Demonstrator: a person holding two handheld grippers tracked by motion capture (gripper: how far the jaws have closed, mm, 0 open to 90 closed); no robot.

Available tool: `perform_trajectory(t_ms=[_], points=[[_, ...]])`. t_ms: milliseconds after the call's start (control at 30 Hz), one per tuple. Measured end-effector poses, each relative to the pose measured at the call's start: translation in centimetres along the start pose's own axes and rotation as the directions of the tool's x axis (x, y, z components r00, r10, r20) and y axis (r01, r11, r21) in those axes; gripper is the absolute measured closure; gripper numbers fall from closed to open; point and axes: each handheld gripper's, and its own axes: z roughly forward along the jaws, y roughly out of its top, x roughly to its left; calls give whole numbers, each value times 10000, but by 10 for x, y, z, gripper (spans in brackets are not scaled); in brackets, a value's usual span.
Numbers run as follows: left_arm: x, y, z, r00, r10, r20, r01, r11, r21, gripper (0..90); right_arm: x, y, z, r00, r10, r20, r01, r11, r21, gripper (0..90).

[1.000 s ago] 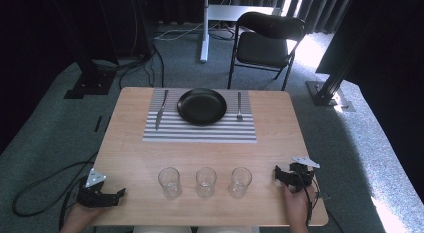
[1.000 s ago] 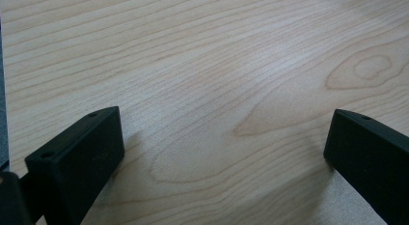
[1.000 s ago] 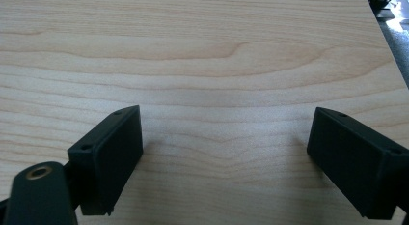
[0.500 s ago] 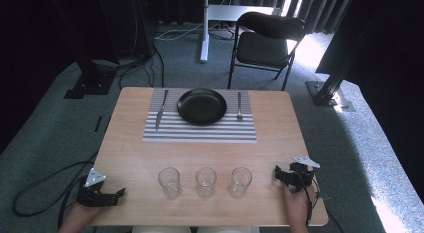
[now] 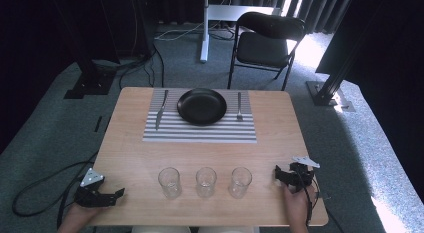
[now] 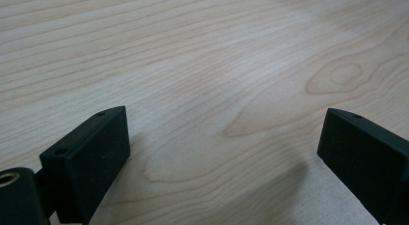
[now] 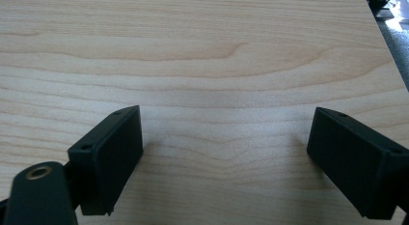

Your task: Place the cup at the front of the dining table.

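Your left gripper [image 5: 119, 193] rests at the near left corner of the wooden table [image 5: 130, 153], its jaws spread wide apart with nothing between them. In the left gripper view, this gripper [image 6: 224, 152] shows only bare wood grain between its two black jaws.

Your right gripper [image 5: 276, 174] rests near the near right corner of the table, with your hand [image 5: 296, 205] behind it. Its jaws are likewise released and hold nothing. In the right gripper view, this gripper [image 7: 224, 147] frames bare tabletop between its jaws.

Three clear drinking glasses stand upright in a row along the near edge, between the two grippers:
- The left glass [image 5: 169, 182] stands apart from your left gripper.
- The middle glass [image 5: 205, 181] stands between the other two, touching neither.
- The right glass [image 5: 240, 182] stands near your right gripper but does not touch it.

A striped placemat [image 5: 200, 130] lies at the far half of the table, well apart from the glasses. A black plate [image 5: 202, 106] sits on the placemat's far centre. A knife [image 5: 161, 109] lies on the mat left of the plate. A fork [image 5: 239, 106] lies on the mat right of the plate. Neither utensil touches the plate.

A black folding chair [image 5: 265, 40] stands on the carpet beyond the table.
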Motion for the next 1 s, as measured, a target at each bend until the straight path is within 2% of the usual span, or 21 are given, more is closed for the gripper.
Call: perform_trajectory(t_ms=[33, 67, 300, 367, 467, 533, 733, 1000], points=[[-2, 0, 0, 9999, 37, 150, -38, 10000, 30, 52, 0, 0, 0, 10000, 1, -1, -1, 10000, 0, 119], [-4, 1, 1, 9998, 195, 46, -195, 9998, 52, 52, 0, 0, 0, 10000, 3, 5, -3, 10000, -5, 119], [-17, 4, 2, 9965, 699, 460, -701, 9975, 22, 52, 0, 0, 0, 10000, 1, 0, -1, 10000, 1, 118], [-19, 5, 2, 9961, 729, 499, -729, 9973, -19, 52, 0, 0, 0, 10000, 1, 0, -1, 10000, 0, 118], [-28, 8, 4, 9910, 1045, 832, -1053, 9944, 53, 52, 0, 0, 0, 10000, 3, 0, -3, 10000, 1, 118], [-33, 9, 6, 9897, 1180, 816, -1189, 9929, 59, 52, 0, 0, 0, 10000, 1, 0, -1, 10000, 0, 118], [-41, 14, 6, 9852, 1284, 1137, -1275, 9917, -155, 53, 0, 0, 0, 10000, 4, 5, -4, 10000, -4, 118], [-56, 21, 8, 9744, 1635, 1545, -1587, 9864, -431, 52, 0, 0, 0, 10000, 5, 5, -5, 10000, -4, 118]])
